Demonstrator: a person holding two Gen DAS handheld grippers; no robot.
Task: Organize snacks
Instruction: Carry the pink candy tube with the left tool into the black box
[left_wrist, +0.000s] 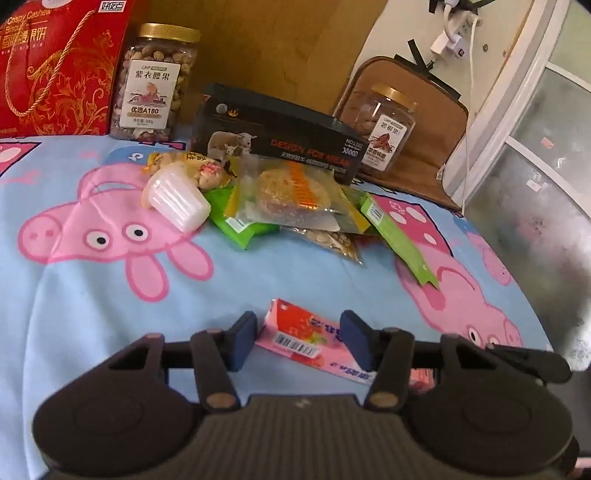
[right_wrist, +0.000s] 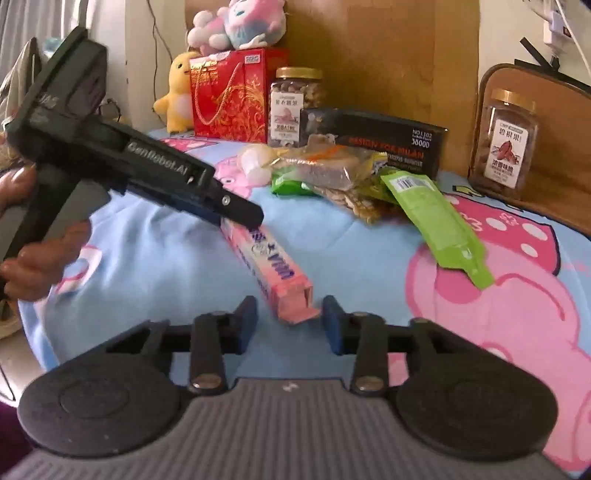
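A long pink snack box lies on the blue pig-print cloth. My left gripper is open with its jaws on either side of one end of the box. In the right wrist view the same pink box lies slanted, and the left gripper reaches down onto its far end. My right gripper is open, its jaws on either side of the box's near open end. A pile of snack packets lies further back.
A black box, two gold-lidded nut jars and a red gift box stand at the back. A loose green pouch lies right of the pile. Plush toys sit behind. A brown bag stands at the right.
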